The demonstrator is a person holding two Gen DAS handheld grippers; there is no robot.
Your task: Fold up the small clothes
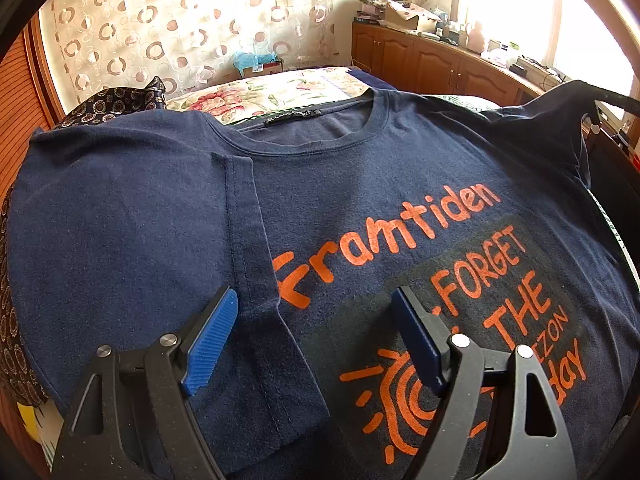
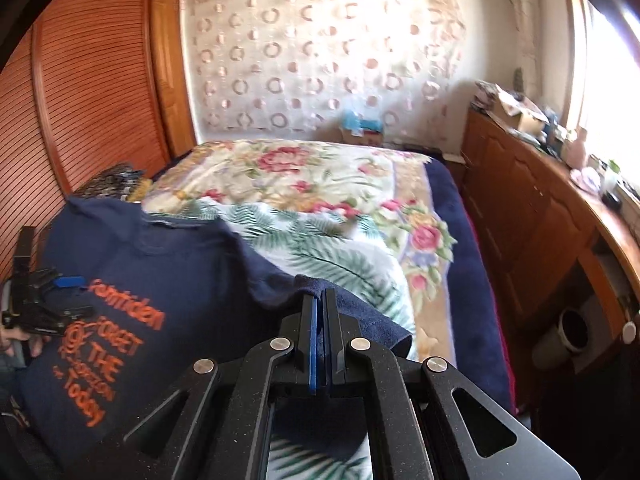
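Navy T-shirt lay face-up on the bed, near its foot edge, collar toward the head of the bed, orange print readable. Long axis ran from collar to hem, along the bed. The sleeve on the wardrobe side was already folded in over the chest; its hem strip lay diagonally across the front.

Right gripper was the nearer one to the unfolded side: it sat at the shirt's edge toward the cabinet side of the bed, with the rest of the garment spreading away to its left. Its jaws were clamped flat together on a pinch of navy cloth, which bunched up just above the tips and draped off to the right over the fern-print blanket. Cloth there looked lifted clear of the bedding.

Left gripper hung over the lower chest, above the folded sleeve's hem and the sun graphic, jaws spread wide, nothing between them. Whether the tips touched the fabric could not be told.

Judgement: the fold in hand was the second side, to be carried across the long axis toward the left gripper.
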